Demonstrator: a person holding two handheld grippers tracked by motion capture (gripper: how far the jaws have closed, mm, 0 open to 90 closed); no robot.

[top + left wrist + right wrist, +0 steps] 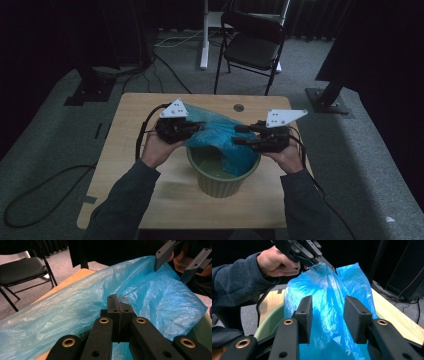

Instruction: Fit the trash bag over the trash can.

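A thin blue plastic bag (220,134) hangs partly inside a round green pot (220,182) on the wooden table (130,150). My left gripper (200,126) is shut on the bag's upper edge at the pot's left rim; in the left gripper view its jaws (117,302) are pressed together on the film (75,305). My right gripper (239,135) is at the pot's right rim. It stands open (328,307), with a fold of the bag (324,282) hanging between its pads, and no squeeze is visible. The pot's rim (268,325) lies below.
A black folding chair (252,42) stands on the carpet beyond the table. The far table edge has a small round hole (238,107). Cables (45,187) trail over the floor at left, and dark stand bases (327,102) sit at both back corners.
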